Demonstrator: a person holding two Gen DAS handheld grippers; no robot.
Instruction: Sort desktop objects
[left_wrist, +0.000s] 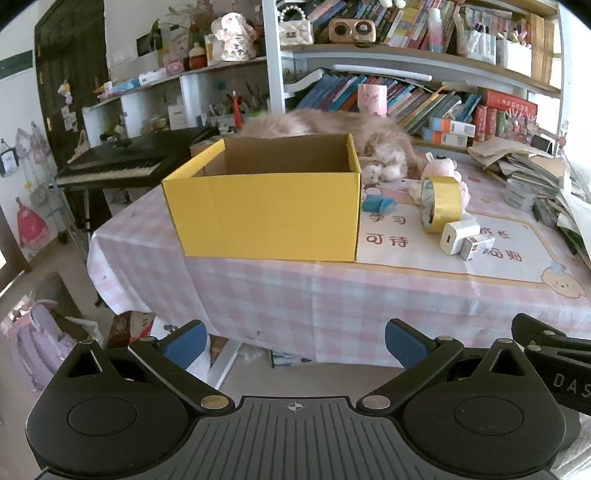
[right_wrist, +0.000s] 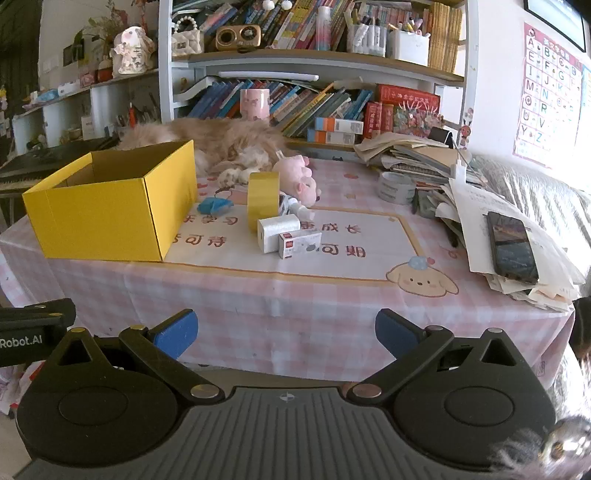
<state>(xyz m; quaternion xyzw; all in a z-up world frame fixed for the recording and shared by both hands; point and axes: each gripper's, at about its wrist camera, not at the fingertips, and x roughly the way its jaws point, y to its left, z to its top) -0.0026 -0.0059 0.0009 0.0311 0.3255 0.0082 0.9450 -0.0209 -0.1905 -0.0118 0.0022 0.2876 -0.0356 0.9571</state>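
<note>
An open yellow cardboard box (left_wrist: 266, 210) (right_wrist: 107, 214) stands on the left part of the table. To its right lie a roll of gold tape (left_wrist: 441, 203) (right_wrist: 262, 201) on edge, a white charger (left_wrist: 458, 236) (right_wrist: 277, 229), a small white carton (left_wrist: 476, 247) (right_wrist: 299, 243), a blue item (left_wrist: 378, 204) (right_wrist: 216, 206) and a pink plush toy (right_wrist: 299, 179). My left gripper (left_wrist: 295, 341) hangs open in front of the table's near edge, below the box. My right gripper (right_wrist: 286, 332) is open too, short of the edge, with nothing between its fingers.
A fluffy cat (right_wrist: 221, 142) lies behind the box. A stack of papers with a phone (right_wrist: 511, 245) and a grey tape roll (right_wrist: 397, 186) fill the table's right side. Bookshelves (right_wrist: 314, 62) rise behind; a keyboard (left_wrist: 118, 166) stands left.
</note>
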